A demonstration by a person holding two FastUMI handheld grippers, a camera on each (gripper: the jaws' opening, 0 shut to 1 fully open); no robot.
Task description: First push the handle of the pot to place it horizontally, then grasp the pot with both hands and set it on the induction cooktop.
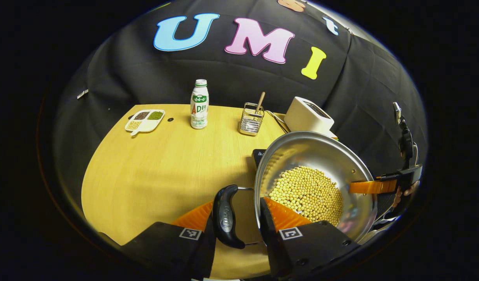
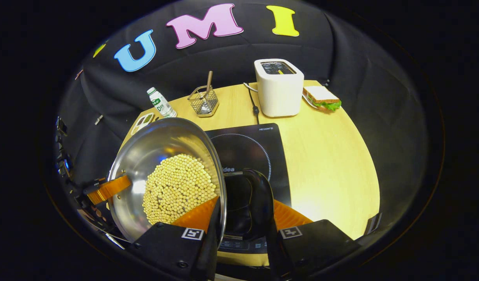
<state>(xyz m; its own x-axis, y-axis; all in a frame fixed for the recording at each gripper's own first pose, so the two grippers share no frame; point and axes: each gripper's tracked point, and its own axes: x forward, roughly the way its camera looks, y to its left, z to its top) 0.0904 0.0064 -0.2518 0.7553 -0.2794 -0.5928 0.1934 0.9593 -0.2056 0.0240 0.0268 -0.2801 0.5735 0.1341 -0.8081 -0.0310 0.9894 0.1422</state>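
- The left gripper [image 1: 239, 218] is closed across the near side of the pot [image 1: 321, 156]: one finger lies outside the black handle [image 1: 227, 216], the other inside the bowl against the wall, so handle and rim are pinched between them.
- The right gripper [image 2: 241, 218] grips the opposite side the same way, one finger inside the bowl on the beans, the other beyond the second black handle [image 2: 259, 203], with the rim clamped between.
- In the left gripper view the right gripper shows far off at the pot's far rim, with a hand [image 1: 409, 191] behind it.
- The pot is a shiny steel bowl half filled with pale yellow beans [image 2: 177, 187]; it sits over the left edge of the black induction cooktop [image 2: 251, 152], and whether it rests on it or is lifted cannot be told.
- Behind the cooktop stands a white toaster [image 2: 279, 88], its cord trailing on the table, with a sandwich [image 2: 322, 98] on a plate just beside it.
- A wire basket [image 1: 251, 121] holding a wooden stick, a drink bottle [image 1: 199, 104] and a divided dish of grains [image 1: 145, 120] stand along the back of the table.
- The light wooden table [image 1: 153, 171] is round-edged, with black cloth walls behind it.
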